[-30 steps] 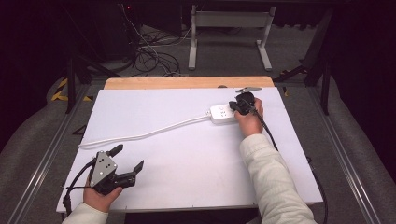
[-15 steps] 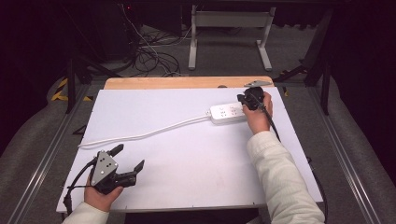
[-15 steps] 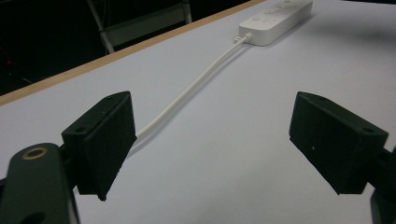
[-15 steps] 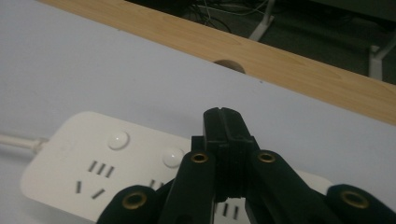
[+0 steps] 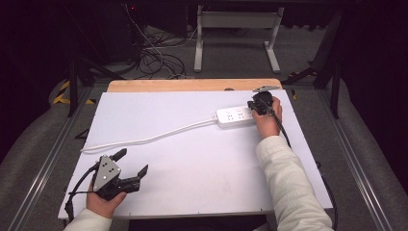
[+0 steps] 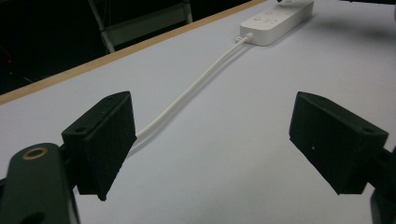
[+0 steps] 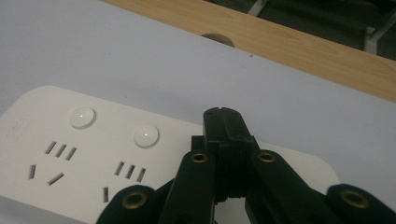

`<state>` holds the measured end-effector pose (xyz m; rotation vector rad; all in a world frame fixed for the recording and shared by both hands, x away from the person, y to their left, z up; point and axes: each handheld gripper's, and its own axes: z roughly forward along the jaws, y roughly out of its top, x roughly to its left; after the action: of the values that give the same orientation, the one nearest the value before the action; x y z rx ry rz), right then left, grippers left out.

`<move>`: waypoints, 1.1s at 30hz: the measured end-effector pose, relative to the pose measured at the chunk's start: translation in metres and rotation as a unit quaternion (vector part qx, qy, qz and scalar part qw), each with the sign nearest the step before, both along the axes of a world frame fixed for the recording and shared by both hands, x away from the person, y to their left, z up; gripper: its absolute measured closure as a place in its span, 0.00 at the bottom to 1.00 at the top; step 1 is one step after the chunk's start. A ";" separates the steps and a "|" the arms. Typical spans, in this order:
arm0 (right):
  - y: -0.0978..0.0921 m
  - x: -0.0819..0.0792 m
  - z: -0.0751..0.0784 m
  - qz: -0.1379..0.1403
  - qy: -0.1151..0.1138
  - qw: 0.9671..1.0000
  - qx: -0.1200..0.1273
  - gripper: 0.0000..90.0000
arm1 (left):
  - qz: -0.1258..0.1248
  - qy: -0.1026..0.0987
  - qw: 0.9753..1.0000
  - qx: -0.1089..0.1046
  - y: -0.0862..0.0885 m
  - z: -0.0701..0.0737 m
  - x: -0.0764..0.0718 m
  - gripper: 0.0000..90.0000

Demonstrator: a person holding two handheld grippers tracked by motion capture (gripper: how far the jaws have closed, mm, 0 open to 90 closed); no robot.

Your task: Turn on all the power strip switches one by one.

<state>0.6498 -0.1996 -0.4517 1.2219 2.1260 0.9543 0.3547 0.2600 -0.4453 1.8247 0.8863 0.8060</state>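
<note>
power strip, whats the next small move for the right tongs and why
Probably press the right tongs straight down. Their jaws are shut and poised over the end of the power strip, just past the two round buttons, where a third may lie hidden beneath them. The left tongs rest open, far off.
</note>
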 end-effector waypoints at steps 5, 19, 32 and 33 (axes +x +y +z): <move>0.001 0.002 -0.005 0.002 0.005 1.000 -0.005 1.00 | 0.000 0.000 1.000 -0.002 0.000 0.000 0.000 0.17; 0.001 0.000 -0.007 -0.005 0.005 1.000 0.005 1.00 | -0.002 0.001 1.000 -0.001 -0.001 0.000 -0.001 0.17; 0.002 -0.001 -0.010 -0.015 0.002 1.000 0.012 1.00 | -0.002 0.000 1.000 -0.001 -0.001 0.000 -0.001 0.17; 0.001 -0.001 -0.010 -0.014 0.001 1.000 0.014 1.00 | -0.002 0.000 1.000 -0.001 -0.001 0.000 -0.001 0.17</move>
<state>0.6485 -0.1984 -0.4620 1.2634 2.0975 0.9732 0.3534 0.2591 -0.4453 1.8241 0.8825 0.8020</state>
